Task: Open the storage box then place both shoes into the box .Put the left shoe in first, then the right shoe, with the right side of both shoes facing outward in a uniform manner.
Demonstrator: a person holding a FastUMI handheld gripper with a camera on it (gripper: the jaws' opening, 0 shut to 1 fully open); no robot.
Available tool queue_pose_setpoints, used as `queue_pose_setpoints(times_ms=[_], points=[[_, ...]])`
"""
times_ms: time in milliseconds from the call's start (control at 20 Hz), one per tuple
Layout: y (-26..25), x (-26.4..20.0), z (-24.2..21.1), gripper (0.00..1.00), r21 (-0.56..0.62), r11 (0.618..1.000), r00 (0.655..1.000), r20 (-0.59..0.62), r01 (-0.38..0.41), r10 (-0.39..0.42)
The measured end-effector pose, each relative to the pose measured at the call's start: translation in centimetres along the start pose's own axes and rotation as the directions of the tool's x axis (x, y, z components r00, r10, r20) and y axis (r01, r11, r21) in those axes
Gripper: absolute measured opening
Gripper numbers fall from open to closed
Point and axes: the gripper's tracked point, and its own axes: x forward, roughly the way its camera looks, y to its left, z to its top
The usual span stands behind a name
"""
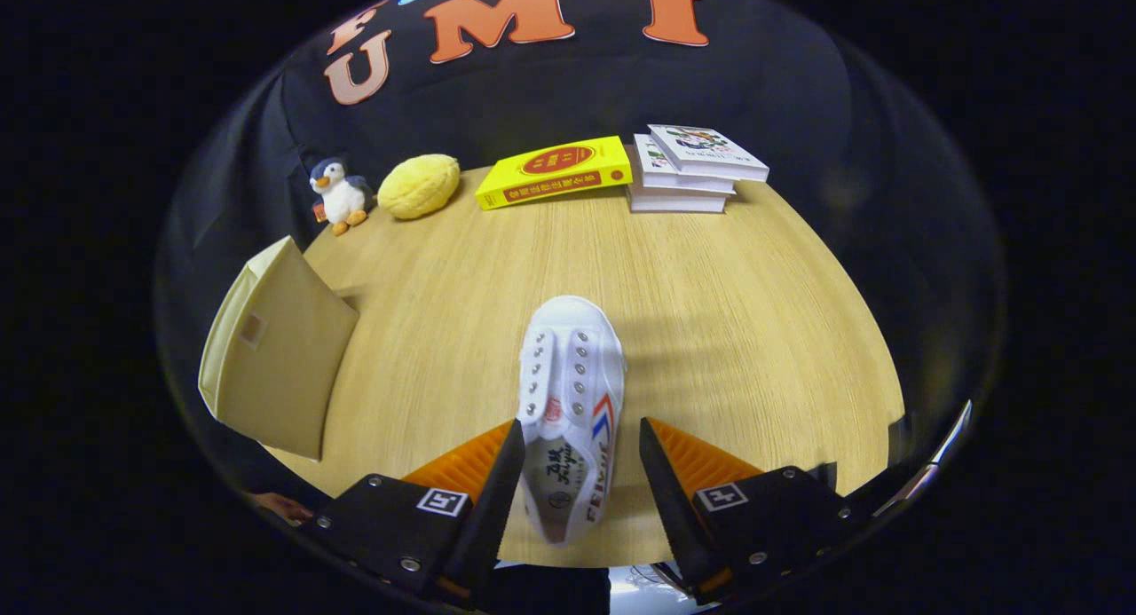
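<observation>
Gripper view: "FEIYUE" white shoe (pixel 570 402) between parted fingers (pixel 497 473).

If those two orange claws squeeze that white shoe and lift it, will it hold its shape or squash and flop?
The white shoe looks like thin canvas with no laces, so its sides would probably cave in a little. Its sole likely keeps it from drooping much. The gripper is open around the heel end, so once lifted the toe may dip.

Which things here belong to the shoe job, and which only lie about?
For the job: white shoe between the open claw fingers; beige storage box left of it.
Lying about: penguin toy, yellow plush, yellow book, book stack.
</observation>
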Motion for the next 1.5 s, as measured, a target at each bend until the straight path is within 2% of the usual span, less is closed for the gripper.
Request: queue_pose_setpoints(times_ms=[250, 500, 600, 950, 1100, 1300, 1500], points=[[-2.1, 1.8, -2.5, 0.72, -0.08, 0.996, 1.0, -0.015, 0.026, -0.027], [-1.1, 3.8, -2.1, 0.6, -0.07, 0.997, 0.998, 0.039, -0.04, 0.043], [-0.9, 4.7, -2.7, 0.52, -0.054, 0.997, 0.998, 0.037, -0.049, 0.051], [-1.0, 5.4, -2.3, 0.27, 0.115, 0.99, 0.996, 0.05, -0.084, 0.078], [-1.8, 5.6, -2.2, 0.08, 0.179, 0.982, 0.998, 0.035, -0.057, 0.052], [-1.7, 5.6, -2.3, 0.07, 0.205, 0.977, 0.998, 0.015, -0.062, 0.06], [-1.8, 5.4, -1.7, 0.04, 0.225, 0.974, 1.0, -0.011, -0.006, 0.009]])
